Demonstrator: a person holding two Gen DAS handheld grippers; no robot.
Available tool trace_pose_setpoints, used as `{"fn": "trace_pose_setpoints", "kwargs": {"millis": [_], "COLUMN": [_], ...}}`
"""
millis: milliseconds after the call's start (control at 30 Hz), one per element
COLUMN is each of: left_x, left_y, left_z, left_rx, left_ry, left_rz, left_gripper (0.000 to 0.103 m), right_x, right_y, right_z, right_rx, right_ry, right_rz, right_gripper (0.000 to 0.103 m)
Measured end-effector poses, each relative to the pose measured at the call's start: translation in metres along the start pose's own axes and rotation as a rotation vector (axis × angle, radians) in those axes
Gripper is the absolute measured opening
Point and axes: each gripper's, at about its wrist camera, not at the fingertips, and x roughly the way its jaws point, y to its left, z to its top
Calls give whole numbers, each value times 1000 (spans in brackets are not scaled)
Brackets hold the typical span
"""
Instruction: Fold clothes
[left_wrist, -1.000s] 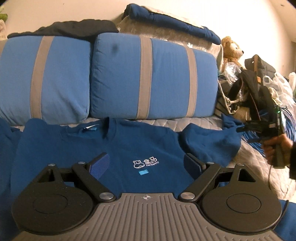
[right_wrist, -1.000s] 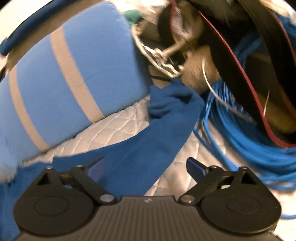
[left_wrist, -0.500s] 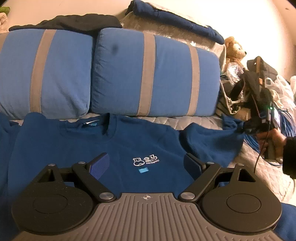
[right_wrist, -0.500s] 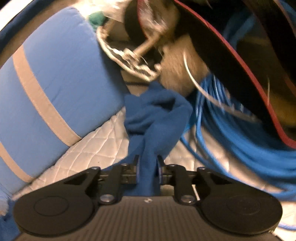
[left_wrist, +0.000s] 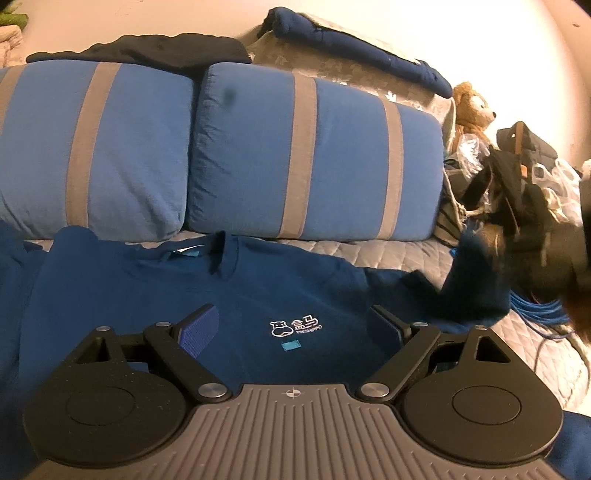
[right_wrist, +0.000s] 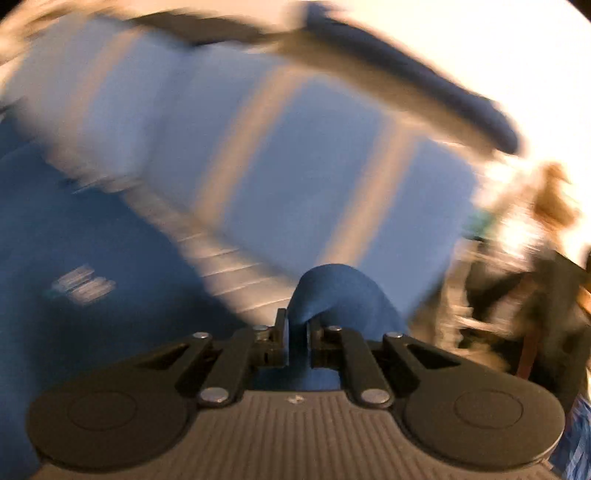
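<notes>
Across the frame's middle, the navy shirt (left_wrist: 229, 295) lies flat on the bed (left_wrist: 399, 247). Right gripper (right_wrist: 297, 341) pinches its sleeve (right_wrist: 332, 291), mid-fold; left gripper (left_wrist: 291, 328) hangs released. Next: lay the sleeve across the chest.

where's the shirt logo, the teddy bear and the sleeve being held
shirt logo (left_wrist: 295, 326), left wrist view, on the white print.
teddy bear (left_wrist: 472, 105), left wrist view, on its head.
sleeve (right_wrist: 332, 291), right wrist view, on the bunched fold above the right tool.

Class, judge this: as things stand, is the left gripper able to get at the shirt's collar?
Probably yes. The left gripper is open over the shirt, and nothing lies between it and the collar; the right gripper is off pinching the sleeve.
</notes>
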Motion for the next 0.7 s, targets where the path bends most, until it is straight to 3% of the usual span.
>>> {"fn": "trace_pose_setpoints", "kwargs": {"millis": [67, 133, 233, 267, 333, 367, 600, 700], "left_x": [-1, -3, -4, -4, -4, -4, -3, -2], "left_y": [1, 1, 3, 3, 4, 4, 4, 4], "left_z": [0, 0, 0, 1, 1, 2, 2, 2], "left_rx": [-2, -3, -10, -12, -15, -16, -20, -22], "left_ry": [1, -1, -11, -12, -11, -12, -7, -4], "left_rz": [3, 3, -5, -7, -10, -12, -8, -5], "left_gripper": [88, 88, 88, 88, 88, 88, 88, 88], "right_x": [-4, -7, -12, -15, -25, -28, -24, 3], "right_y": [19, 31, 49, 51, 41, 32, -37, -53], "right_z": [-6, -13, -23, -25, -24, -22, -2, 8], "right_rx": [-53, -94, -154, -161, -136, -109, 173, 231], "right_ry": [51, 100, 174, 183, 159, 148, 94, 117], "right_rz": [105, 199, 340, 374, 396, 392, 356, 368], "right_gripper": [12, 28, 44, 49, 73, 76, 77, 75]}}
